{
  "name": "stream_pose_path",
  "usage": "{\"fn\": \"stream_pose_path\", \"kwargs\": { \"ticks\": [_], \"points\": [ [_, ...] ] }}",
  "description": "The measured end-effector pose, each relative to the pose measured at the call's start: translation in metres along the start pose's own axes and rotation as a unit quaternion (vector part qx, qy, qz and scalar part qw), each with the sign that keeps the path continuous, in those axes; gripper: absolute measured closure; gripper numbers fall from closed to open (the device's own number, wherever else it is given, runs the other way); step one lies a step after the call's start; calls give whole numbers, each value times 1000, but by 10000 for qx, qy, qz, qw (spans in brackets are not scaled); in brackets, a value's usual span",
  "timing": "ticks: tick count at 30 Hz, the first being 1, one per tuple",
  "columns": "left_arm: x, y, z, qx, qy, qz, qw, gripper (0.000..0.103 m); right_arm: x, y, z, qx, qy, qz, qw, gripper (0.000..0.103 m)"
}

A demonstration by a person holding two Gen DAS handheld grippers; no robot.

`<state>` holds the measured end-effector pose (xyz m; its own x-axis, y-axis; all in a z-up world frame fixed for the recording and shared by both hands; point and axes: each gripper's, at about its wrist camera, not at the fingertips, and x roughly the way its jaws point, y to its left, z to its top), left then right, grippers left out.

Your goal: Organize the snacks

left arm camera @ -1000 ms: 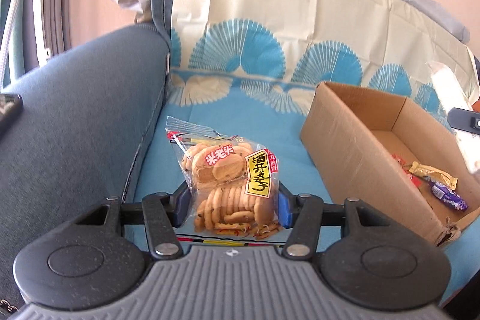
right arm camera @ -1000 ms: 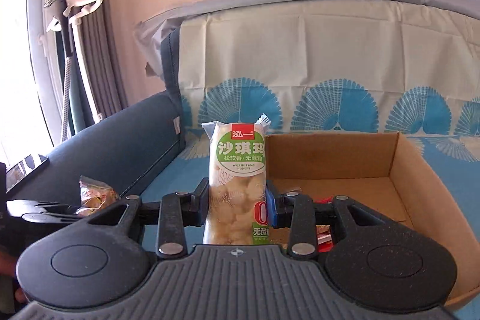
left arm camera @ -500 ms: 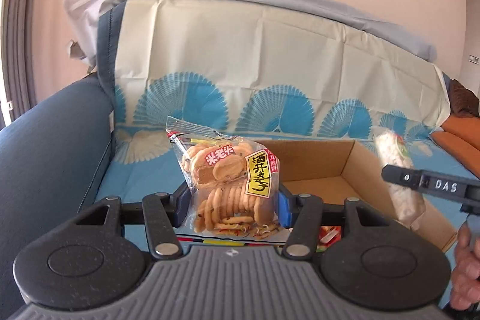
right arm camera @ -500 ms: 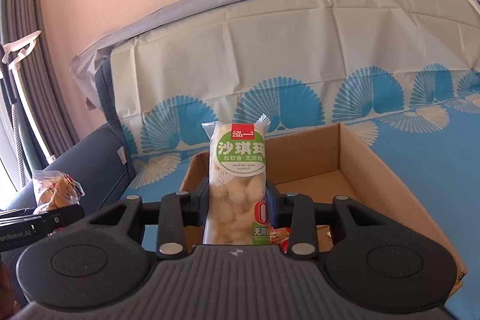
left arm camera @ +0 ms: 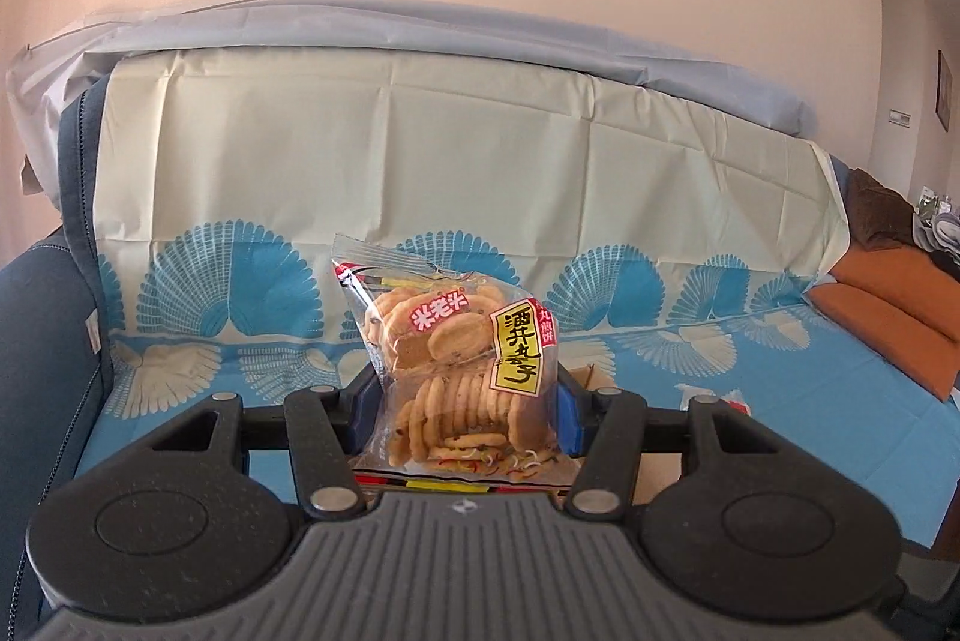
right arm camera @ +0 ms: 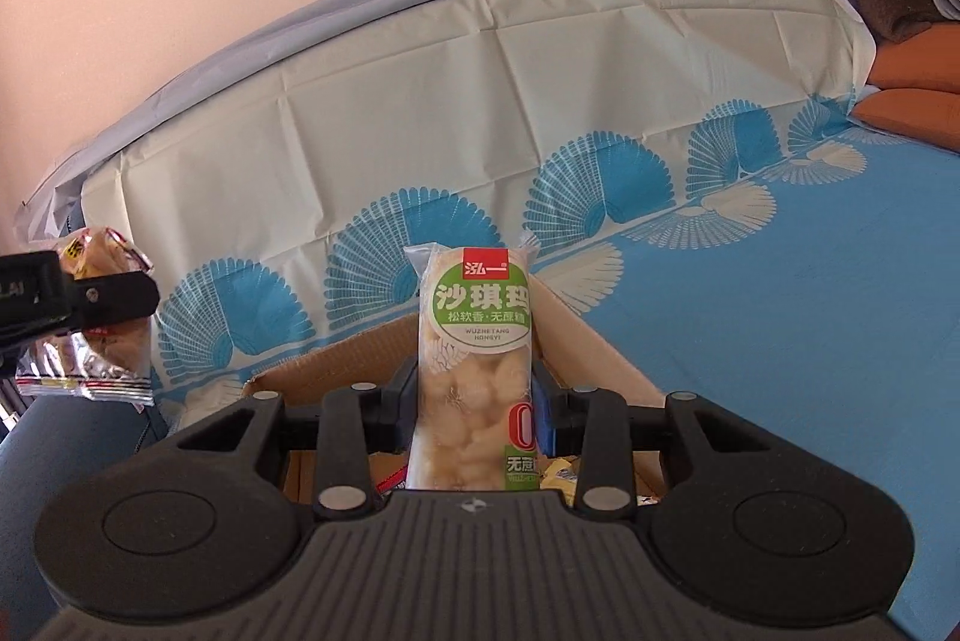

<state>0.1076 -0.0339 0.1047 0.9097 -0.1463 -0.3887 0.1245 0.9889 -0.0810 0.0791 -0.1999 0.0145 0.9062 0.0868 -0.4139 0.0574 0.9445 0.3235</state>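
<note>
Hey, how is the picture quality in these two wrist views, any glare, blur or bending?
Left wrist view: sharp, bright daylight, the sofa back bows from fisheye, slight sheen on the cookie bag. Right wrist view: sharp too, horizon tilted and curved, the sachima pack readable, the cardboard box partly shaded.

Upright cracker bag [left arm camera: 459, 359], sachima pack [right arm camera: 474, 377]

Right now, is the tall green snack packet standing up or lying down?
Standing up. The green snack packet rises straight from the right gripper, pinched at both sides, label upright, over the cardboard box.
</note>
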Motion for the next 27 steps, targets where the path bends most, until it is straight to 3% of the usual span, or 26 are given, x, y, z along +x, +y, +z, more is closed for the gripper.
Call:
{"fn": "stream_pose_path", "kwargs": {
  "ticks": [5, 6, 7, 8, 10, 16, 22, 27],
  "points": [
    [21, -20, 6, 135, 165, -101, 9997, 42, 0, -3, 2, -42, -62, -47, 10000, 64],
    [25, -23, 7, 171, 221, -110, 9995, 38, 0, -3, 2, -67, -71, -57, 9999, 63],
    [28, -25, 7, 198, 269, -104, 9994, 28, 0, -2, 1, -119, -100, -128, 9998, 60],
    [28, -27, 8, 211, 265, -85, 9994, 22, 0, 0, 1, -215, -118, -236, 9994, 43],
    [22, -29, 7, 231, 168, -67, 9996, 15, -2, 0, 1, -294, -202, -406, 9985, 22],
    [-12, -18, -11, 85, 70, 14, 9999, 15, -2, -7, -1, -231, -112, -409, 9988, 20],
    [-61, 2, -47, -311, 157, 232, 9991, 3, -10, -9, -3, -246, -114, -352, 9990, 7],
    [-92, 13, -75, -195, 284, 297, 9990, 0, -24, -9, -7, -442, -13, -197, 9988, 1]
  ]
}}
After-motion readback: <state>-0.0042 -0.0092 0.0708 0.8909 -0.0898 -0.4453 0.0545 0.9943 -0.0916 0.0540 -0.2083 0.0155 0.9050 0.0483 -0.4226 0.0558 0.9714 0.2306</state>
